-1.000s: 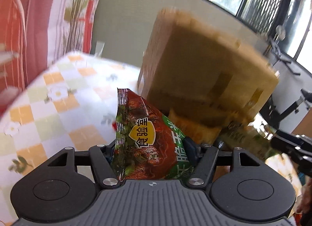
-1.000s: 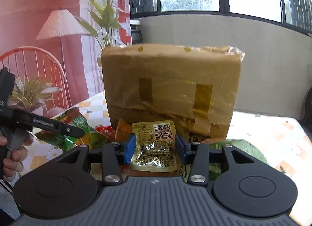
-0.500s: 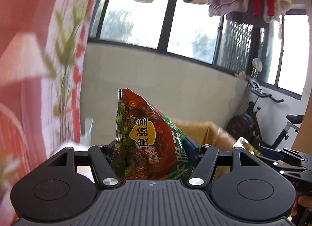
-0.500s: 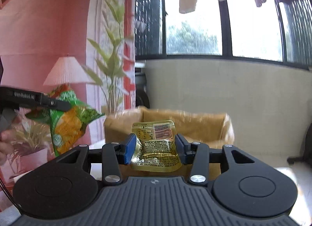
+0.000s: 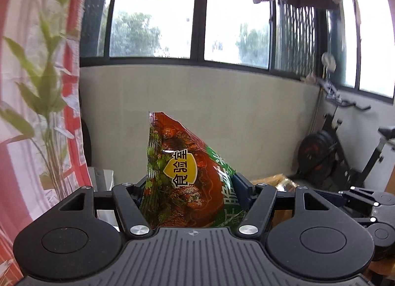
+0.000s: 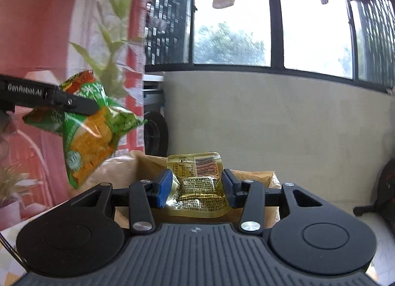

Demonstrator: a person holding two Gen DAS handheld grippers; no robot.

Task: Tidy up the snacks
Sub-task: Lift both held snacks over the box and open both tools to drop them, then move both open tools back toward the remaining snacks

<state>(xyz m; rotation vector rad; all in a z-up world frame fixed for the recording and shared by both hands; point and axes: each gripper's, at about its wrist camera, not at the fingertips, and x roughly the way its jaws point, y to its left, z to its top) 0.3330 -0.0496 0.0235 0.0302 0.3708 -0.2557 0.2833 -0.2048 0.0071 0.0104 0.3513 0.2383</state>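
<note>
Windowed balcony; gold packet (image 6: 197,187) between right tongs (image 6: 196,191).

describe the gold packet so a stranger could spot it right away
Start at the open cardboard box below the window wall. In front of it, the right claw pinches a small gold foil packet. Unlike the bigger red-and-green snack bag to its left, it is shiny gold with a barcode.

Open air above the cardboard box (image 6: 148,162), plant (image 6: 111,46) crowding the left
</note>
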